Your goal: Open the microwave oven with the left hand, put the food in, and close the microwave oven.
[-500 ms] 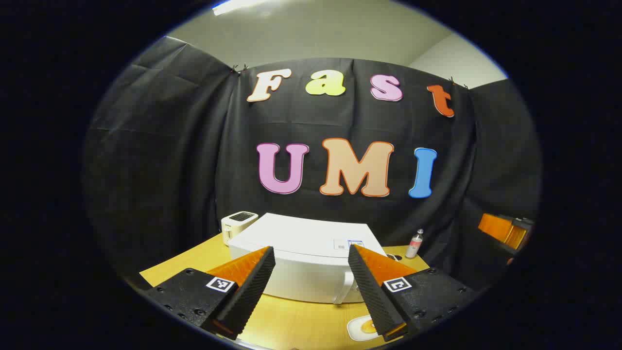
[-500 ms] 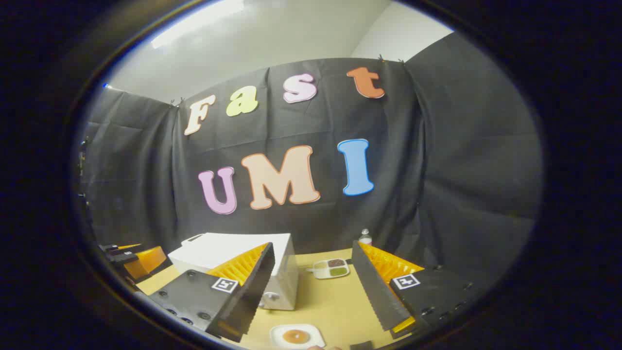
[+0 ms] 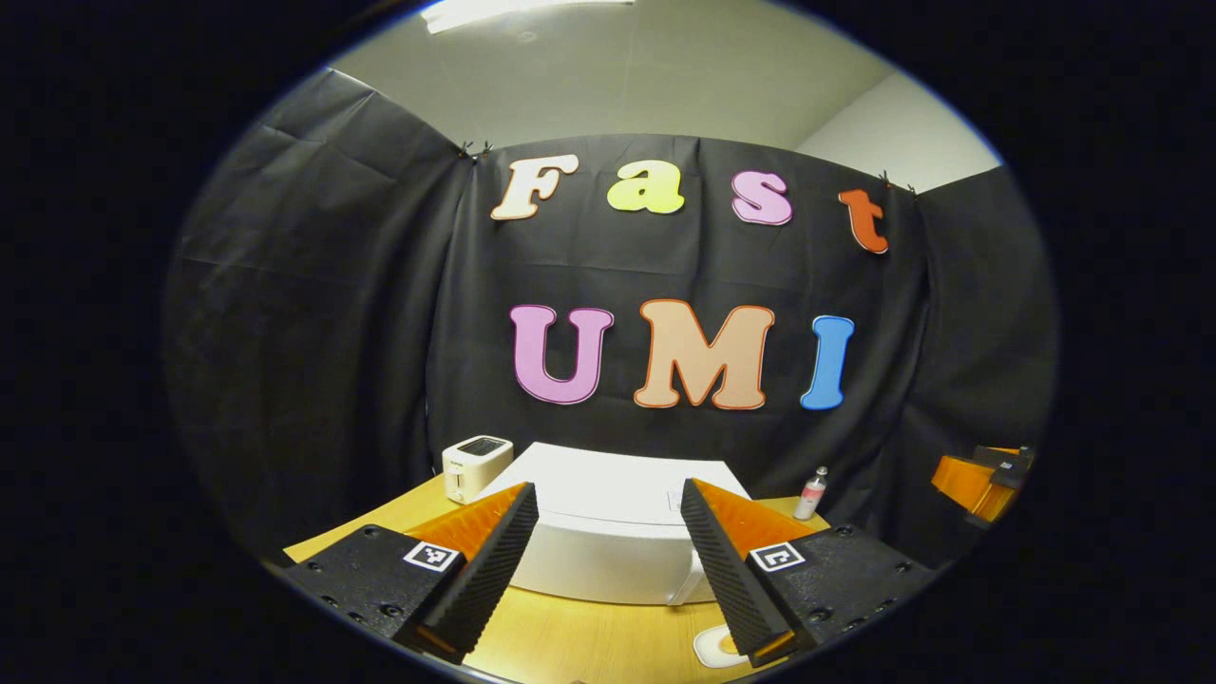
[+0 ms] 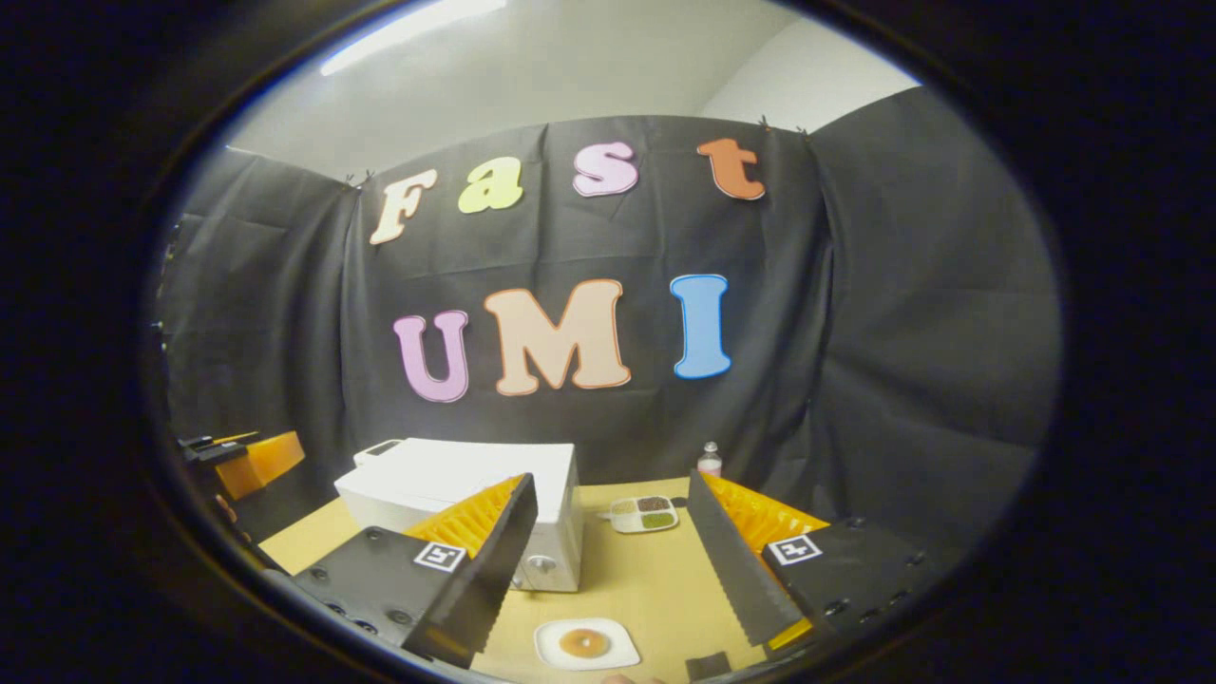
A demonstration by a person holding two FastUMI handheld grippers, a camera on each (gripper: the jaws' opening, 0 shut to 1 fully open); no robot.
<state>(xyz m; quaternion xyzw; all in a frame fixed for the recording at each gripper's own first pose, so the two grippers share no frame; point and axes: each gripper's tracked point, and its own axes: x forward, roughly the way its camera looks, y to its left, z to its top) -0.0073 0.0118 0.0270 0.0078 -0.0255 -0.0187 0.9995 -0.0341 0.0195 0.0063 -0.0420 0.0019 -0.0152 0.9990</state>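
A white microwave oven (image 3: 608, 560) stands on the wooden table with its door closed; in the right gripper view the microwave oven (image 4: 465, 494) sits at the left. A white plate with a round brown food item (image 4: 585, 644) lies on the table near the front, and a sliver of the plate (image 3: 714, 648) peeks out in the left gripper view. My left gripper (image 3: 608, 551) hangs open in front of the microwave, apart from it. My right gripper (image 4: 608, 560) is open above the table, behind the plate. The other gripper (image 4: 249, 460) shows at the far left of the right gripper view.
A white toaster (image 3: 477, 465) stands left of the microwave. A small bottle (image 3: 810, 493) is behind it on the right. A divided tray with brown and green fillings (image 4: 644, 513) lies farther back on the table (image 4: 655, 589). The other gripper (image 3: 978, 473) shows far right.
Both grippers have pulled back and tilted a little, so the microwave and table sit lower and smaller in the left gripper view. The plate shows more fully in the right gripper view.
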